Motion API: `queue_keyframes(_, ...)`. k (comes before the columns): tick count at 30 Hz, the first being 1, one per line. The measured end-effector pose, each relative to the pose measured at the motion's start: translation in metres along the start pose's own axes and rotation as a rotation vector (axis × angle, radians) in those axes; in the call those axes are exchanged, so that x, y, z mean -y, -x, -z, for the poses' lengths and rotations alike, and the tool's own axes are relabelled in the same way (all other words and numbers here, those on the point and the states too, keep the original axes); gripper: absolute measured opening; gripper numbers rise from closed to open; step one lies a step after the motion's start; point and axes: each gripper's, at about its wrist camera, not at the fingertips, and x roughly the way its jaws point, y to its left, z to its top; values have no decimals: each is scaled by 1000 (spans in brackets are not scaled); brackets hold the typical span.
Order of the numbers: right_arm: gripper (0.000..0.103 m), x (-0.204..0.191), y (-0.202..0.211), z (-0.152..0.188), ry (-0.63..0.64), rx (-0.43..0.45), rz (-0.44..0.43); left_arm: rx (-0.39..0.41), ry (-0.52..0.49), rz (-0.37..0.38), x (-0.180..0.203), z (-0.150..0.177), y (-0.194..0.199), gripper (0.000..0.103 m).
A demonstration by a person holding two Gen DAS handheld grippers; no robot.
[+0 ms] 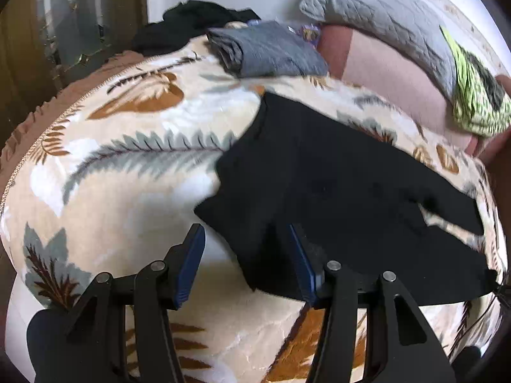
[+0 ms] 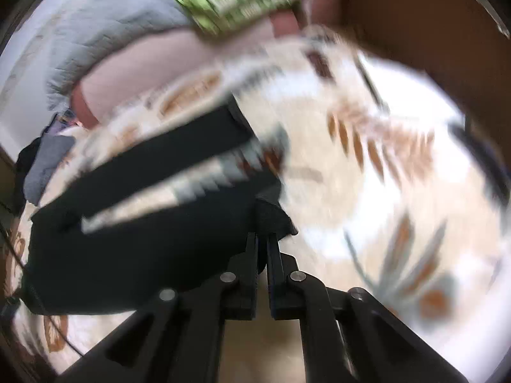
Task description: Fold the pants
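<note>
Black pants [image 1: 335,185] lie spread on a cream blanket with a leaf pattern [image 1: 127,191]. My left gripper [image 1: 247,233] hovers open at their near left edge. A flap of the black cloth lies between its blue pads [image 1: 191,255], close to the right one, and neither pad presses on it. The right wrist view is blurred. There my right gripper [image 2: 262,236] is shut, with a bunched corner of the pants [image 2: 127,255] pinched at its tips. The two legs stretch away to the left over the blanket [image 2: 383,191], with a strip of blanket showing between them.
At the back of the bed lie a folded grey garment [image 1: 271,51] and a heap of black clothes [image 1: 191,19]. To the right are a grey quilted pillow [image 1: 383,9], a pink pillow [image 1: 392,76] and a green patterned cloth [image 1: 476,102]. Wooden furniture [image 1: 19,48] stands on the left.
</note>
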Motion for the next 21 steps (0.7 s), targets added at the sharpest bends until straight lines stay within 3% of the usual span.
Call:
queue_keyframes(1, 7, 1, -6, 3, -13, -27, 5, -13, -2, 0, 1, 2, -2, 52)
queue_keyframes(4, 14, -3, 2, 6, -37, 0, -2, -7, 2, 8, 0, 1, 2, 52)
queue_keyframes(6, 36, -8, 14, 4, -39, 30, -11, 20, -7, 15, 2, -2, 9, 53)
queue_keyframes(7, 43, -11, 22, 2, -38, 55, -32, 29, -15, 21, 3, -4, 11, 60)
queue_keyframes(9, 43, -22, 35, -1, -11, 97, -96, 42, -34, 45, 8, -6, 13, 71)
queue_keyframes(14, 43, -76, 41, 1, 114, 117, -302, 29, -65, 53, 22, -7, 4, 72)
queue_keyframes(21, 43, -151, -1, 32, 281, 17, -365, 21, -119, 39, 38, -1, -10, 73)
